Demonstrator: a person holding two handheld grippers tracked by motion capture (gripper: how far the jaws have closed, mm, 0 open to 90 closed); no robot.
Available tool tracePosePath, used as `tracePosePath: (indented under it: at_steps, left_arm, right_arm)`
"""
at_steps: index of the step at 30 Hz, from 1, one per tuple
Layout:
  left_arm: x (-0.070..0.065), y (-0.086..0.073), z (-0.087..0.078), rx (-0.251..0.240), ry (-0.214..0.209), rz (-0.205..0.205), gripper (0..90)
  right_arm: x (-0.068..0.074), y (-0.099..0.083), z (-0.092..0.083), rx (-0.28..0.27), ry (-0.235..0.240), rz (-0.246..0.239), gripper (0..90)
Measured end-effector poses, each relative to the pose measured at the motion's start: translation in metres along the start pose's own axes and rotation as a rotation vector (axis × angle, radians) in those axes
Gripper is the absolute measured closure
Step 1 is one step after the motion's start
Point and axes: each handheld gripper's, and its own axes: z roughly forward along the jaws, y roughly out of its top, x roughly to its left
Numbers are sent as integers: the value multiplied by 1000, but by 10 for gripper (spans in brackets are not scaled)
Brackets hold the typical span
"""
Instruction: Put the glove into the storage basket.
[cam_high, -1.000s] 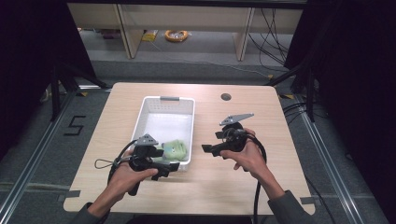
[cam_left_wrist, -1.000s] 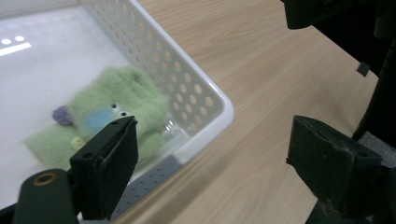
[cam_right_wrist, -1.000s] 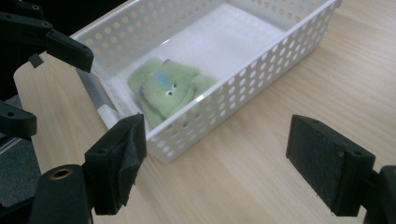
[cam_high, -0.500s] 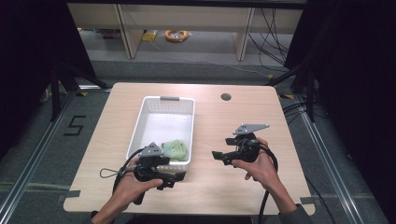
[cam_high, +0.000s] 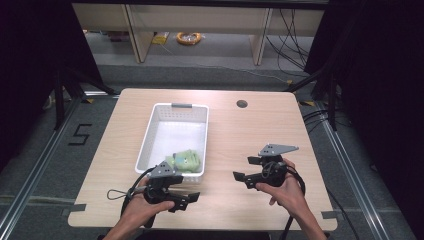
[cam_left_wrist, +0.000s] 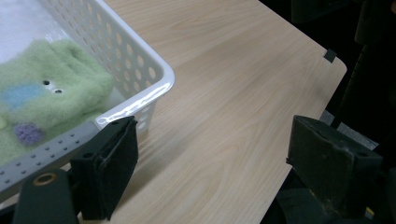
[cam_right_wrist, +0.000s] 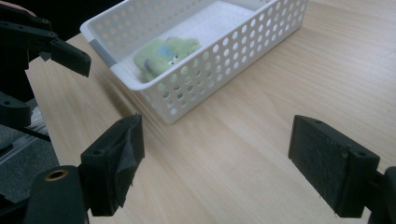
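Both hands have drawn back toward the near edge, the left gripper (cam_high: 186, 199) and right gripper (cam_high: 243, 171) released and empty, so swinging the left one could knock the basket (cam_high: 150, 134) holding the green plush toy (cam_high: 186, 160).

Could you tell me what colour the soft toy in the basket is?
The soft toy is light green with a blue patch and a purple spot, clearest in the left gripper view.

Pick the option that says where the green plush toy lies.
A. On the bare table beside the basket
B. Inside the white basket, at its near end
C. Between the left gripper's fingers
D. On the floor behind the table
B: the toy rests inside the basket, at the end nearest the person, and both grippers are empty.
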Motion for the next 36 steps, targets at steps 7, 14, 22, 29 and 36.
tracePosePath:
  at_steps: [7, 14, 22, 29, 36]
  left_arm:
    - [-2, -8, 1, -1, 6, 26, 156]
    - [-3, -18, 2, 16, 21, 56, 156]
    - [-5, -26, 5, 16, 26, 46, 157]
    - [-10, -35, 9, 34, 25, 57, 156]
    - [-12, -43, 11, 57, 23, 61, 157]
  right_arm:
    - [3, -12, -6, 5, -1, 10, 194]
    - [6, -25, -10, -15, 6, 28, 187]
    - [5, -40, -8, -7, 22, 35, 184]
    - [4, -51, -10, -11, 22, 48, 179]
    - [2, -60, -13, -5, 17, 12, 175]
